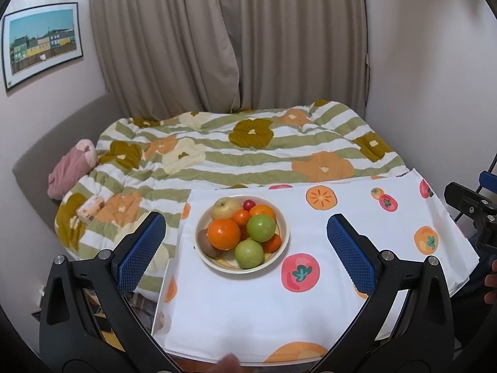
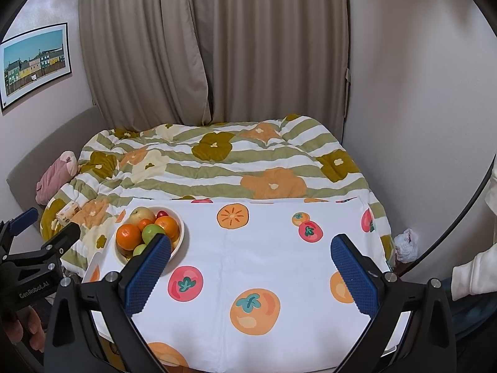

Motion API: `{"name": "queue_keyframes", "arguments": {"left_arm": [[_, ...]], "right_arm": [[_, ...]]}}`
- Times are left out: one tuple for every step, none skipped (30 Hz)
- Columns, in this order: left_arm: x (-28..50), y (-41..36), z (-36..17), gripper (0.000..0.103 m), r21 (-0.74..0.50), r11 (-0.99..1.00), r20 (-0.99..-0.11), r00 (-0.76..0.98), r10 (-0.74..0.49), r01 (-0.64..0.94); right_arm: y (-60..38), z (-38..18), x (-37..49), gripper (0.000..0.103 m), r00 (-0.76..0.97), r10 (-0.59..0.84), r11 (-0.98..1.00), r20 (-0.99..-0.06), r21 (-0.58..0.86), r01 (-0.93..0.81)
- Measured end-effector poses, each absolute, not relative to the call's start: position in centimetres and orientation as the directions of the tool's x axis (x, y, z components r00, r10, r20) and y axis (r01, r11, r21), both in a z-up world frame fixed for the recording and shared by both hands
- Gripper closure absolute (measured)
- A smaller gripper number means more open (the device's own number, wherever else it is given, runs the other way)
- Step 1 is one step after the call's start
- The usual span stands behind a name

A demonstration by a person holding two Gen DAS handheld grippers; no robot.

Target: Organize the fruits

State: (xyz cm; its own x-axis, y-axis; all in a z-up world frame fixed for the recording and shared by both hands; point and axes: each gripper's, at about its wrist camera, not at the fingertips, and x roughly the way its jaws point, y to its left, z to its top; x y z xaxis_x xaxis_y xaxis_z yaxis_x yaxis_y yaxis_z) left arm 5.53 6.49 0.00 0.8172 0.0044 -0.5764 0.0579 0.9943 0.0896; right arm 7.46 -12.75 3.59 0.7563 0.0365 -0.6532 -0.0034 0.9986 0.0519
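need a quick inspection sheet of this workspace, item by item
surface: table under white fruit-print cloth, mostly bare.
job's things: cream round bowl near the cloth's left side, heaped with fruit: large orange, two green apples, yellowish apple, brown kiwi.
clutter: nothing seen on the cloth.
grippers: left gripper open, empty; right gripper open, empty.
cables: nothing seen.
surroundings: floral striped quilt on the bed, beige curtains, framed picture.

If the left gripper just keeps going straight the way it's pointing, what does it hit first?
Probably the bowl of fruit: it sits centered between the open jaws of the left gripper, with the big orange and green apples nearest. Depth is unclear.
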Motion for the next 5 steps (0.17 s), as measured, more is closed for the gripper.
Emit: {"name": "queue_keyframes", "arguments": {"left_arm": [[5.52,6.52,0.01,0.000,0.088,0.994,-0.575,0.818,0.003,0.058],[5.51,6.56,0.01,0.000,0.087,0.995,-0.574,0.819,0.004,0.056],[5.54,6.60,0.03,0.000,0.084,0.995,-0.573,0.819,0.004,0.054],[5.55,6.68,0.03,0.000,0.079,0.995,-0.573,0.820,0.001,0.053],[5.57,6.77,0.06,0.000,0.073,0.996,-0.573,0.820,-0.001,0.052]], "right_arm": [[-12.76,3.58,7.45,0.000,0.756,0.037,0.999,-0.653,0.052,-0.004],[-12.76,3.59,7.52,0.000,0.757,0.036,0.999,-0.653,0.052,-0.003],[-12.75,3.62,7.62,0.000,0.757,0.035,0.999,-0.653,0.051,-0.003],[-12.78,3.68,7.62,0.000,0.757,0.035,0.999,-0.653,0.052,-0.002],[-12.79,3.66,7.57,0.000,0.757,0.036,0.999,-0.652,0.052,-0.002]]}}
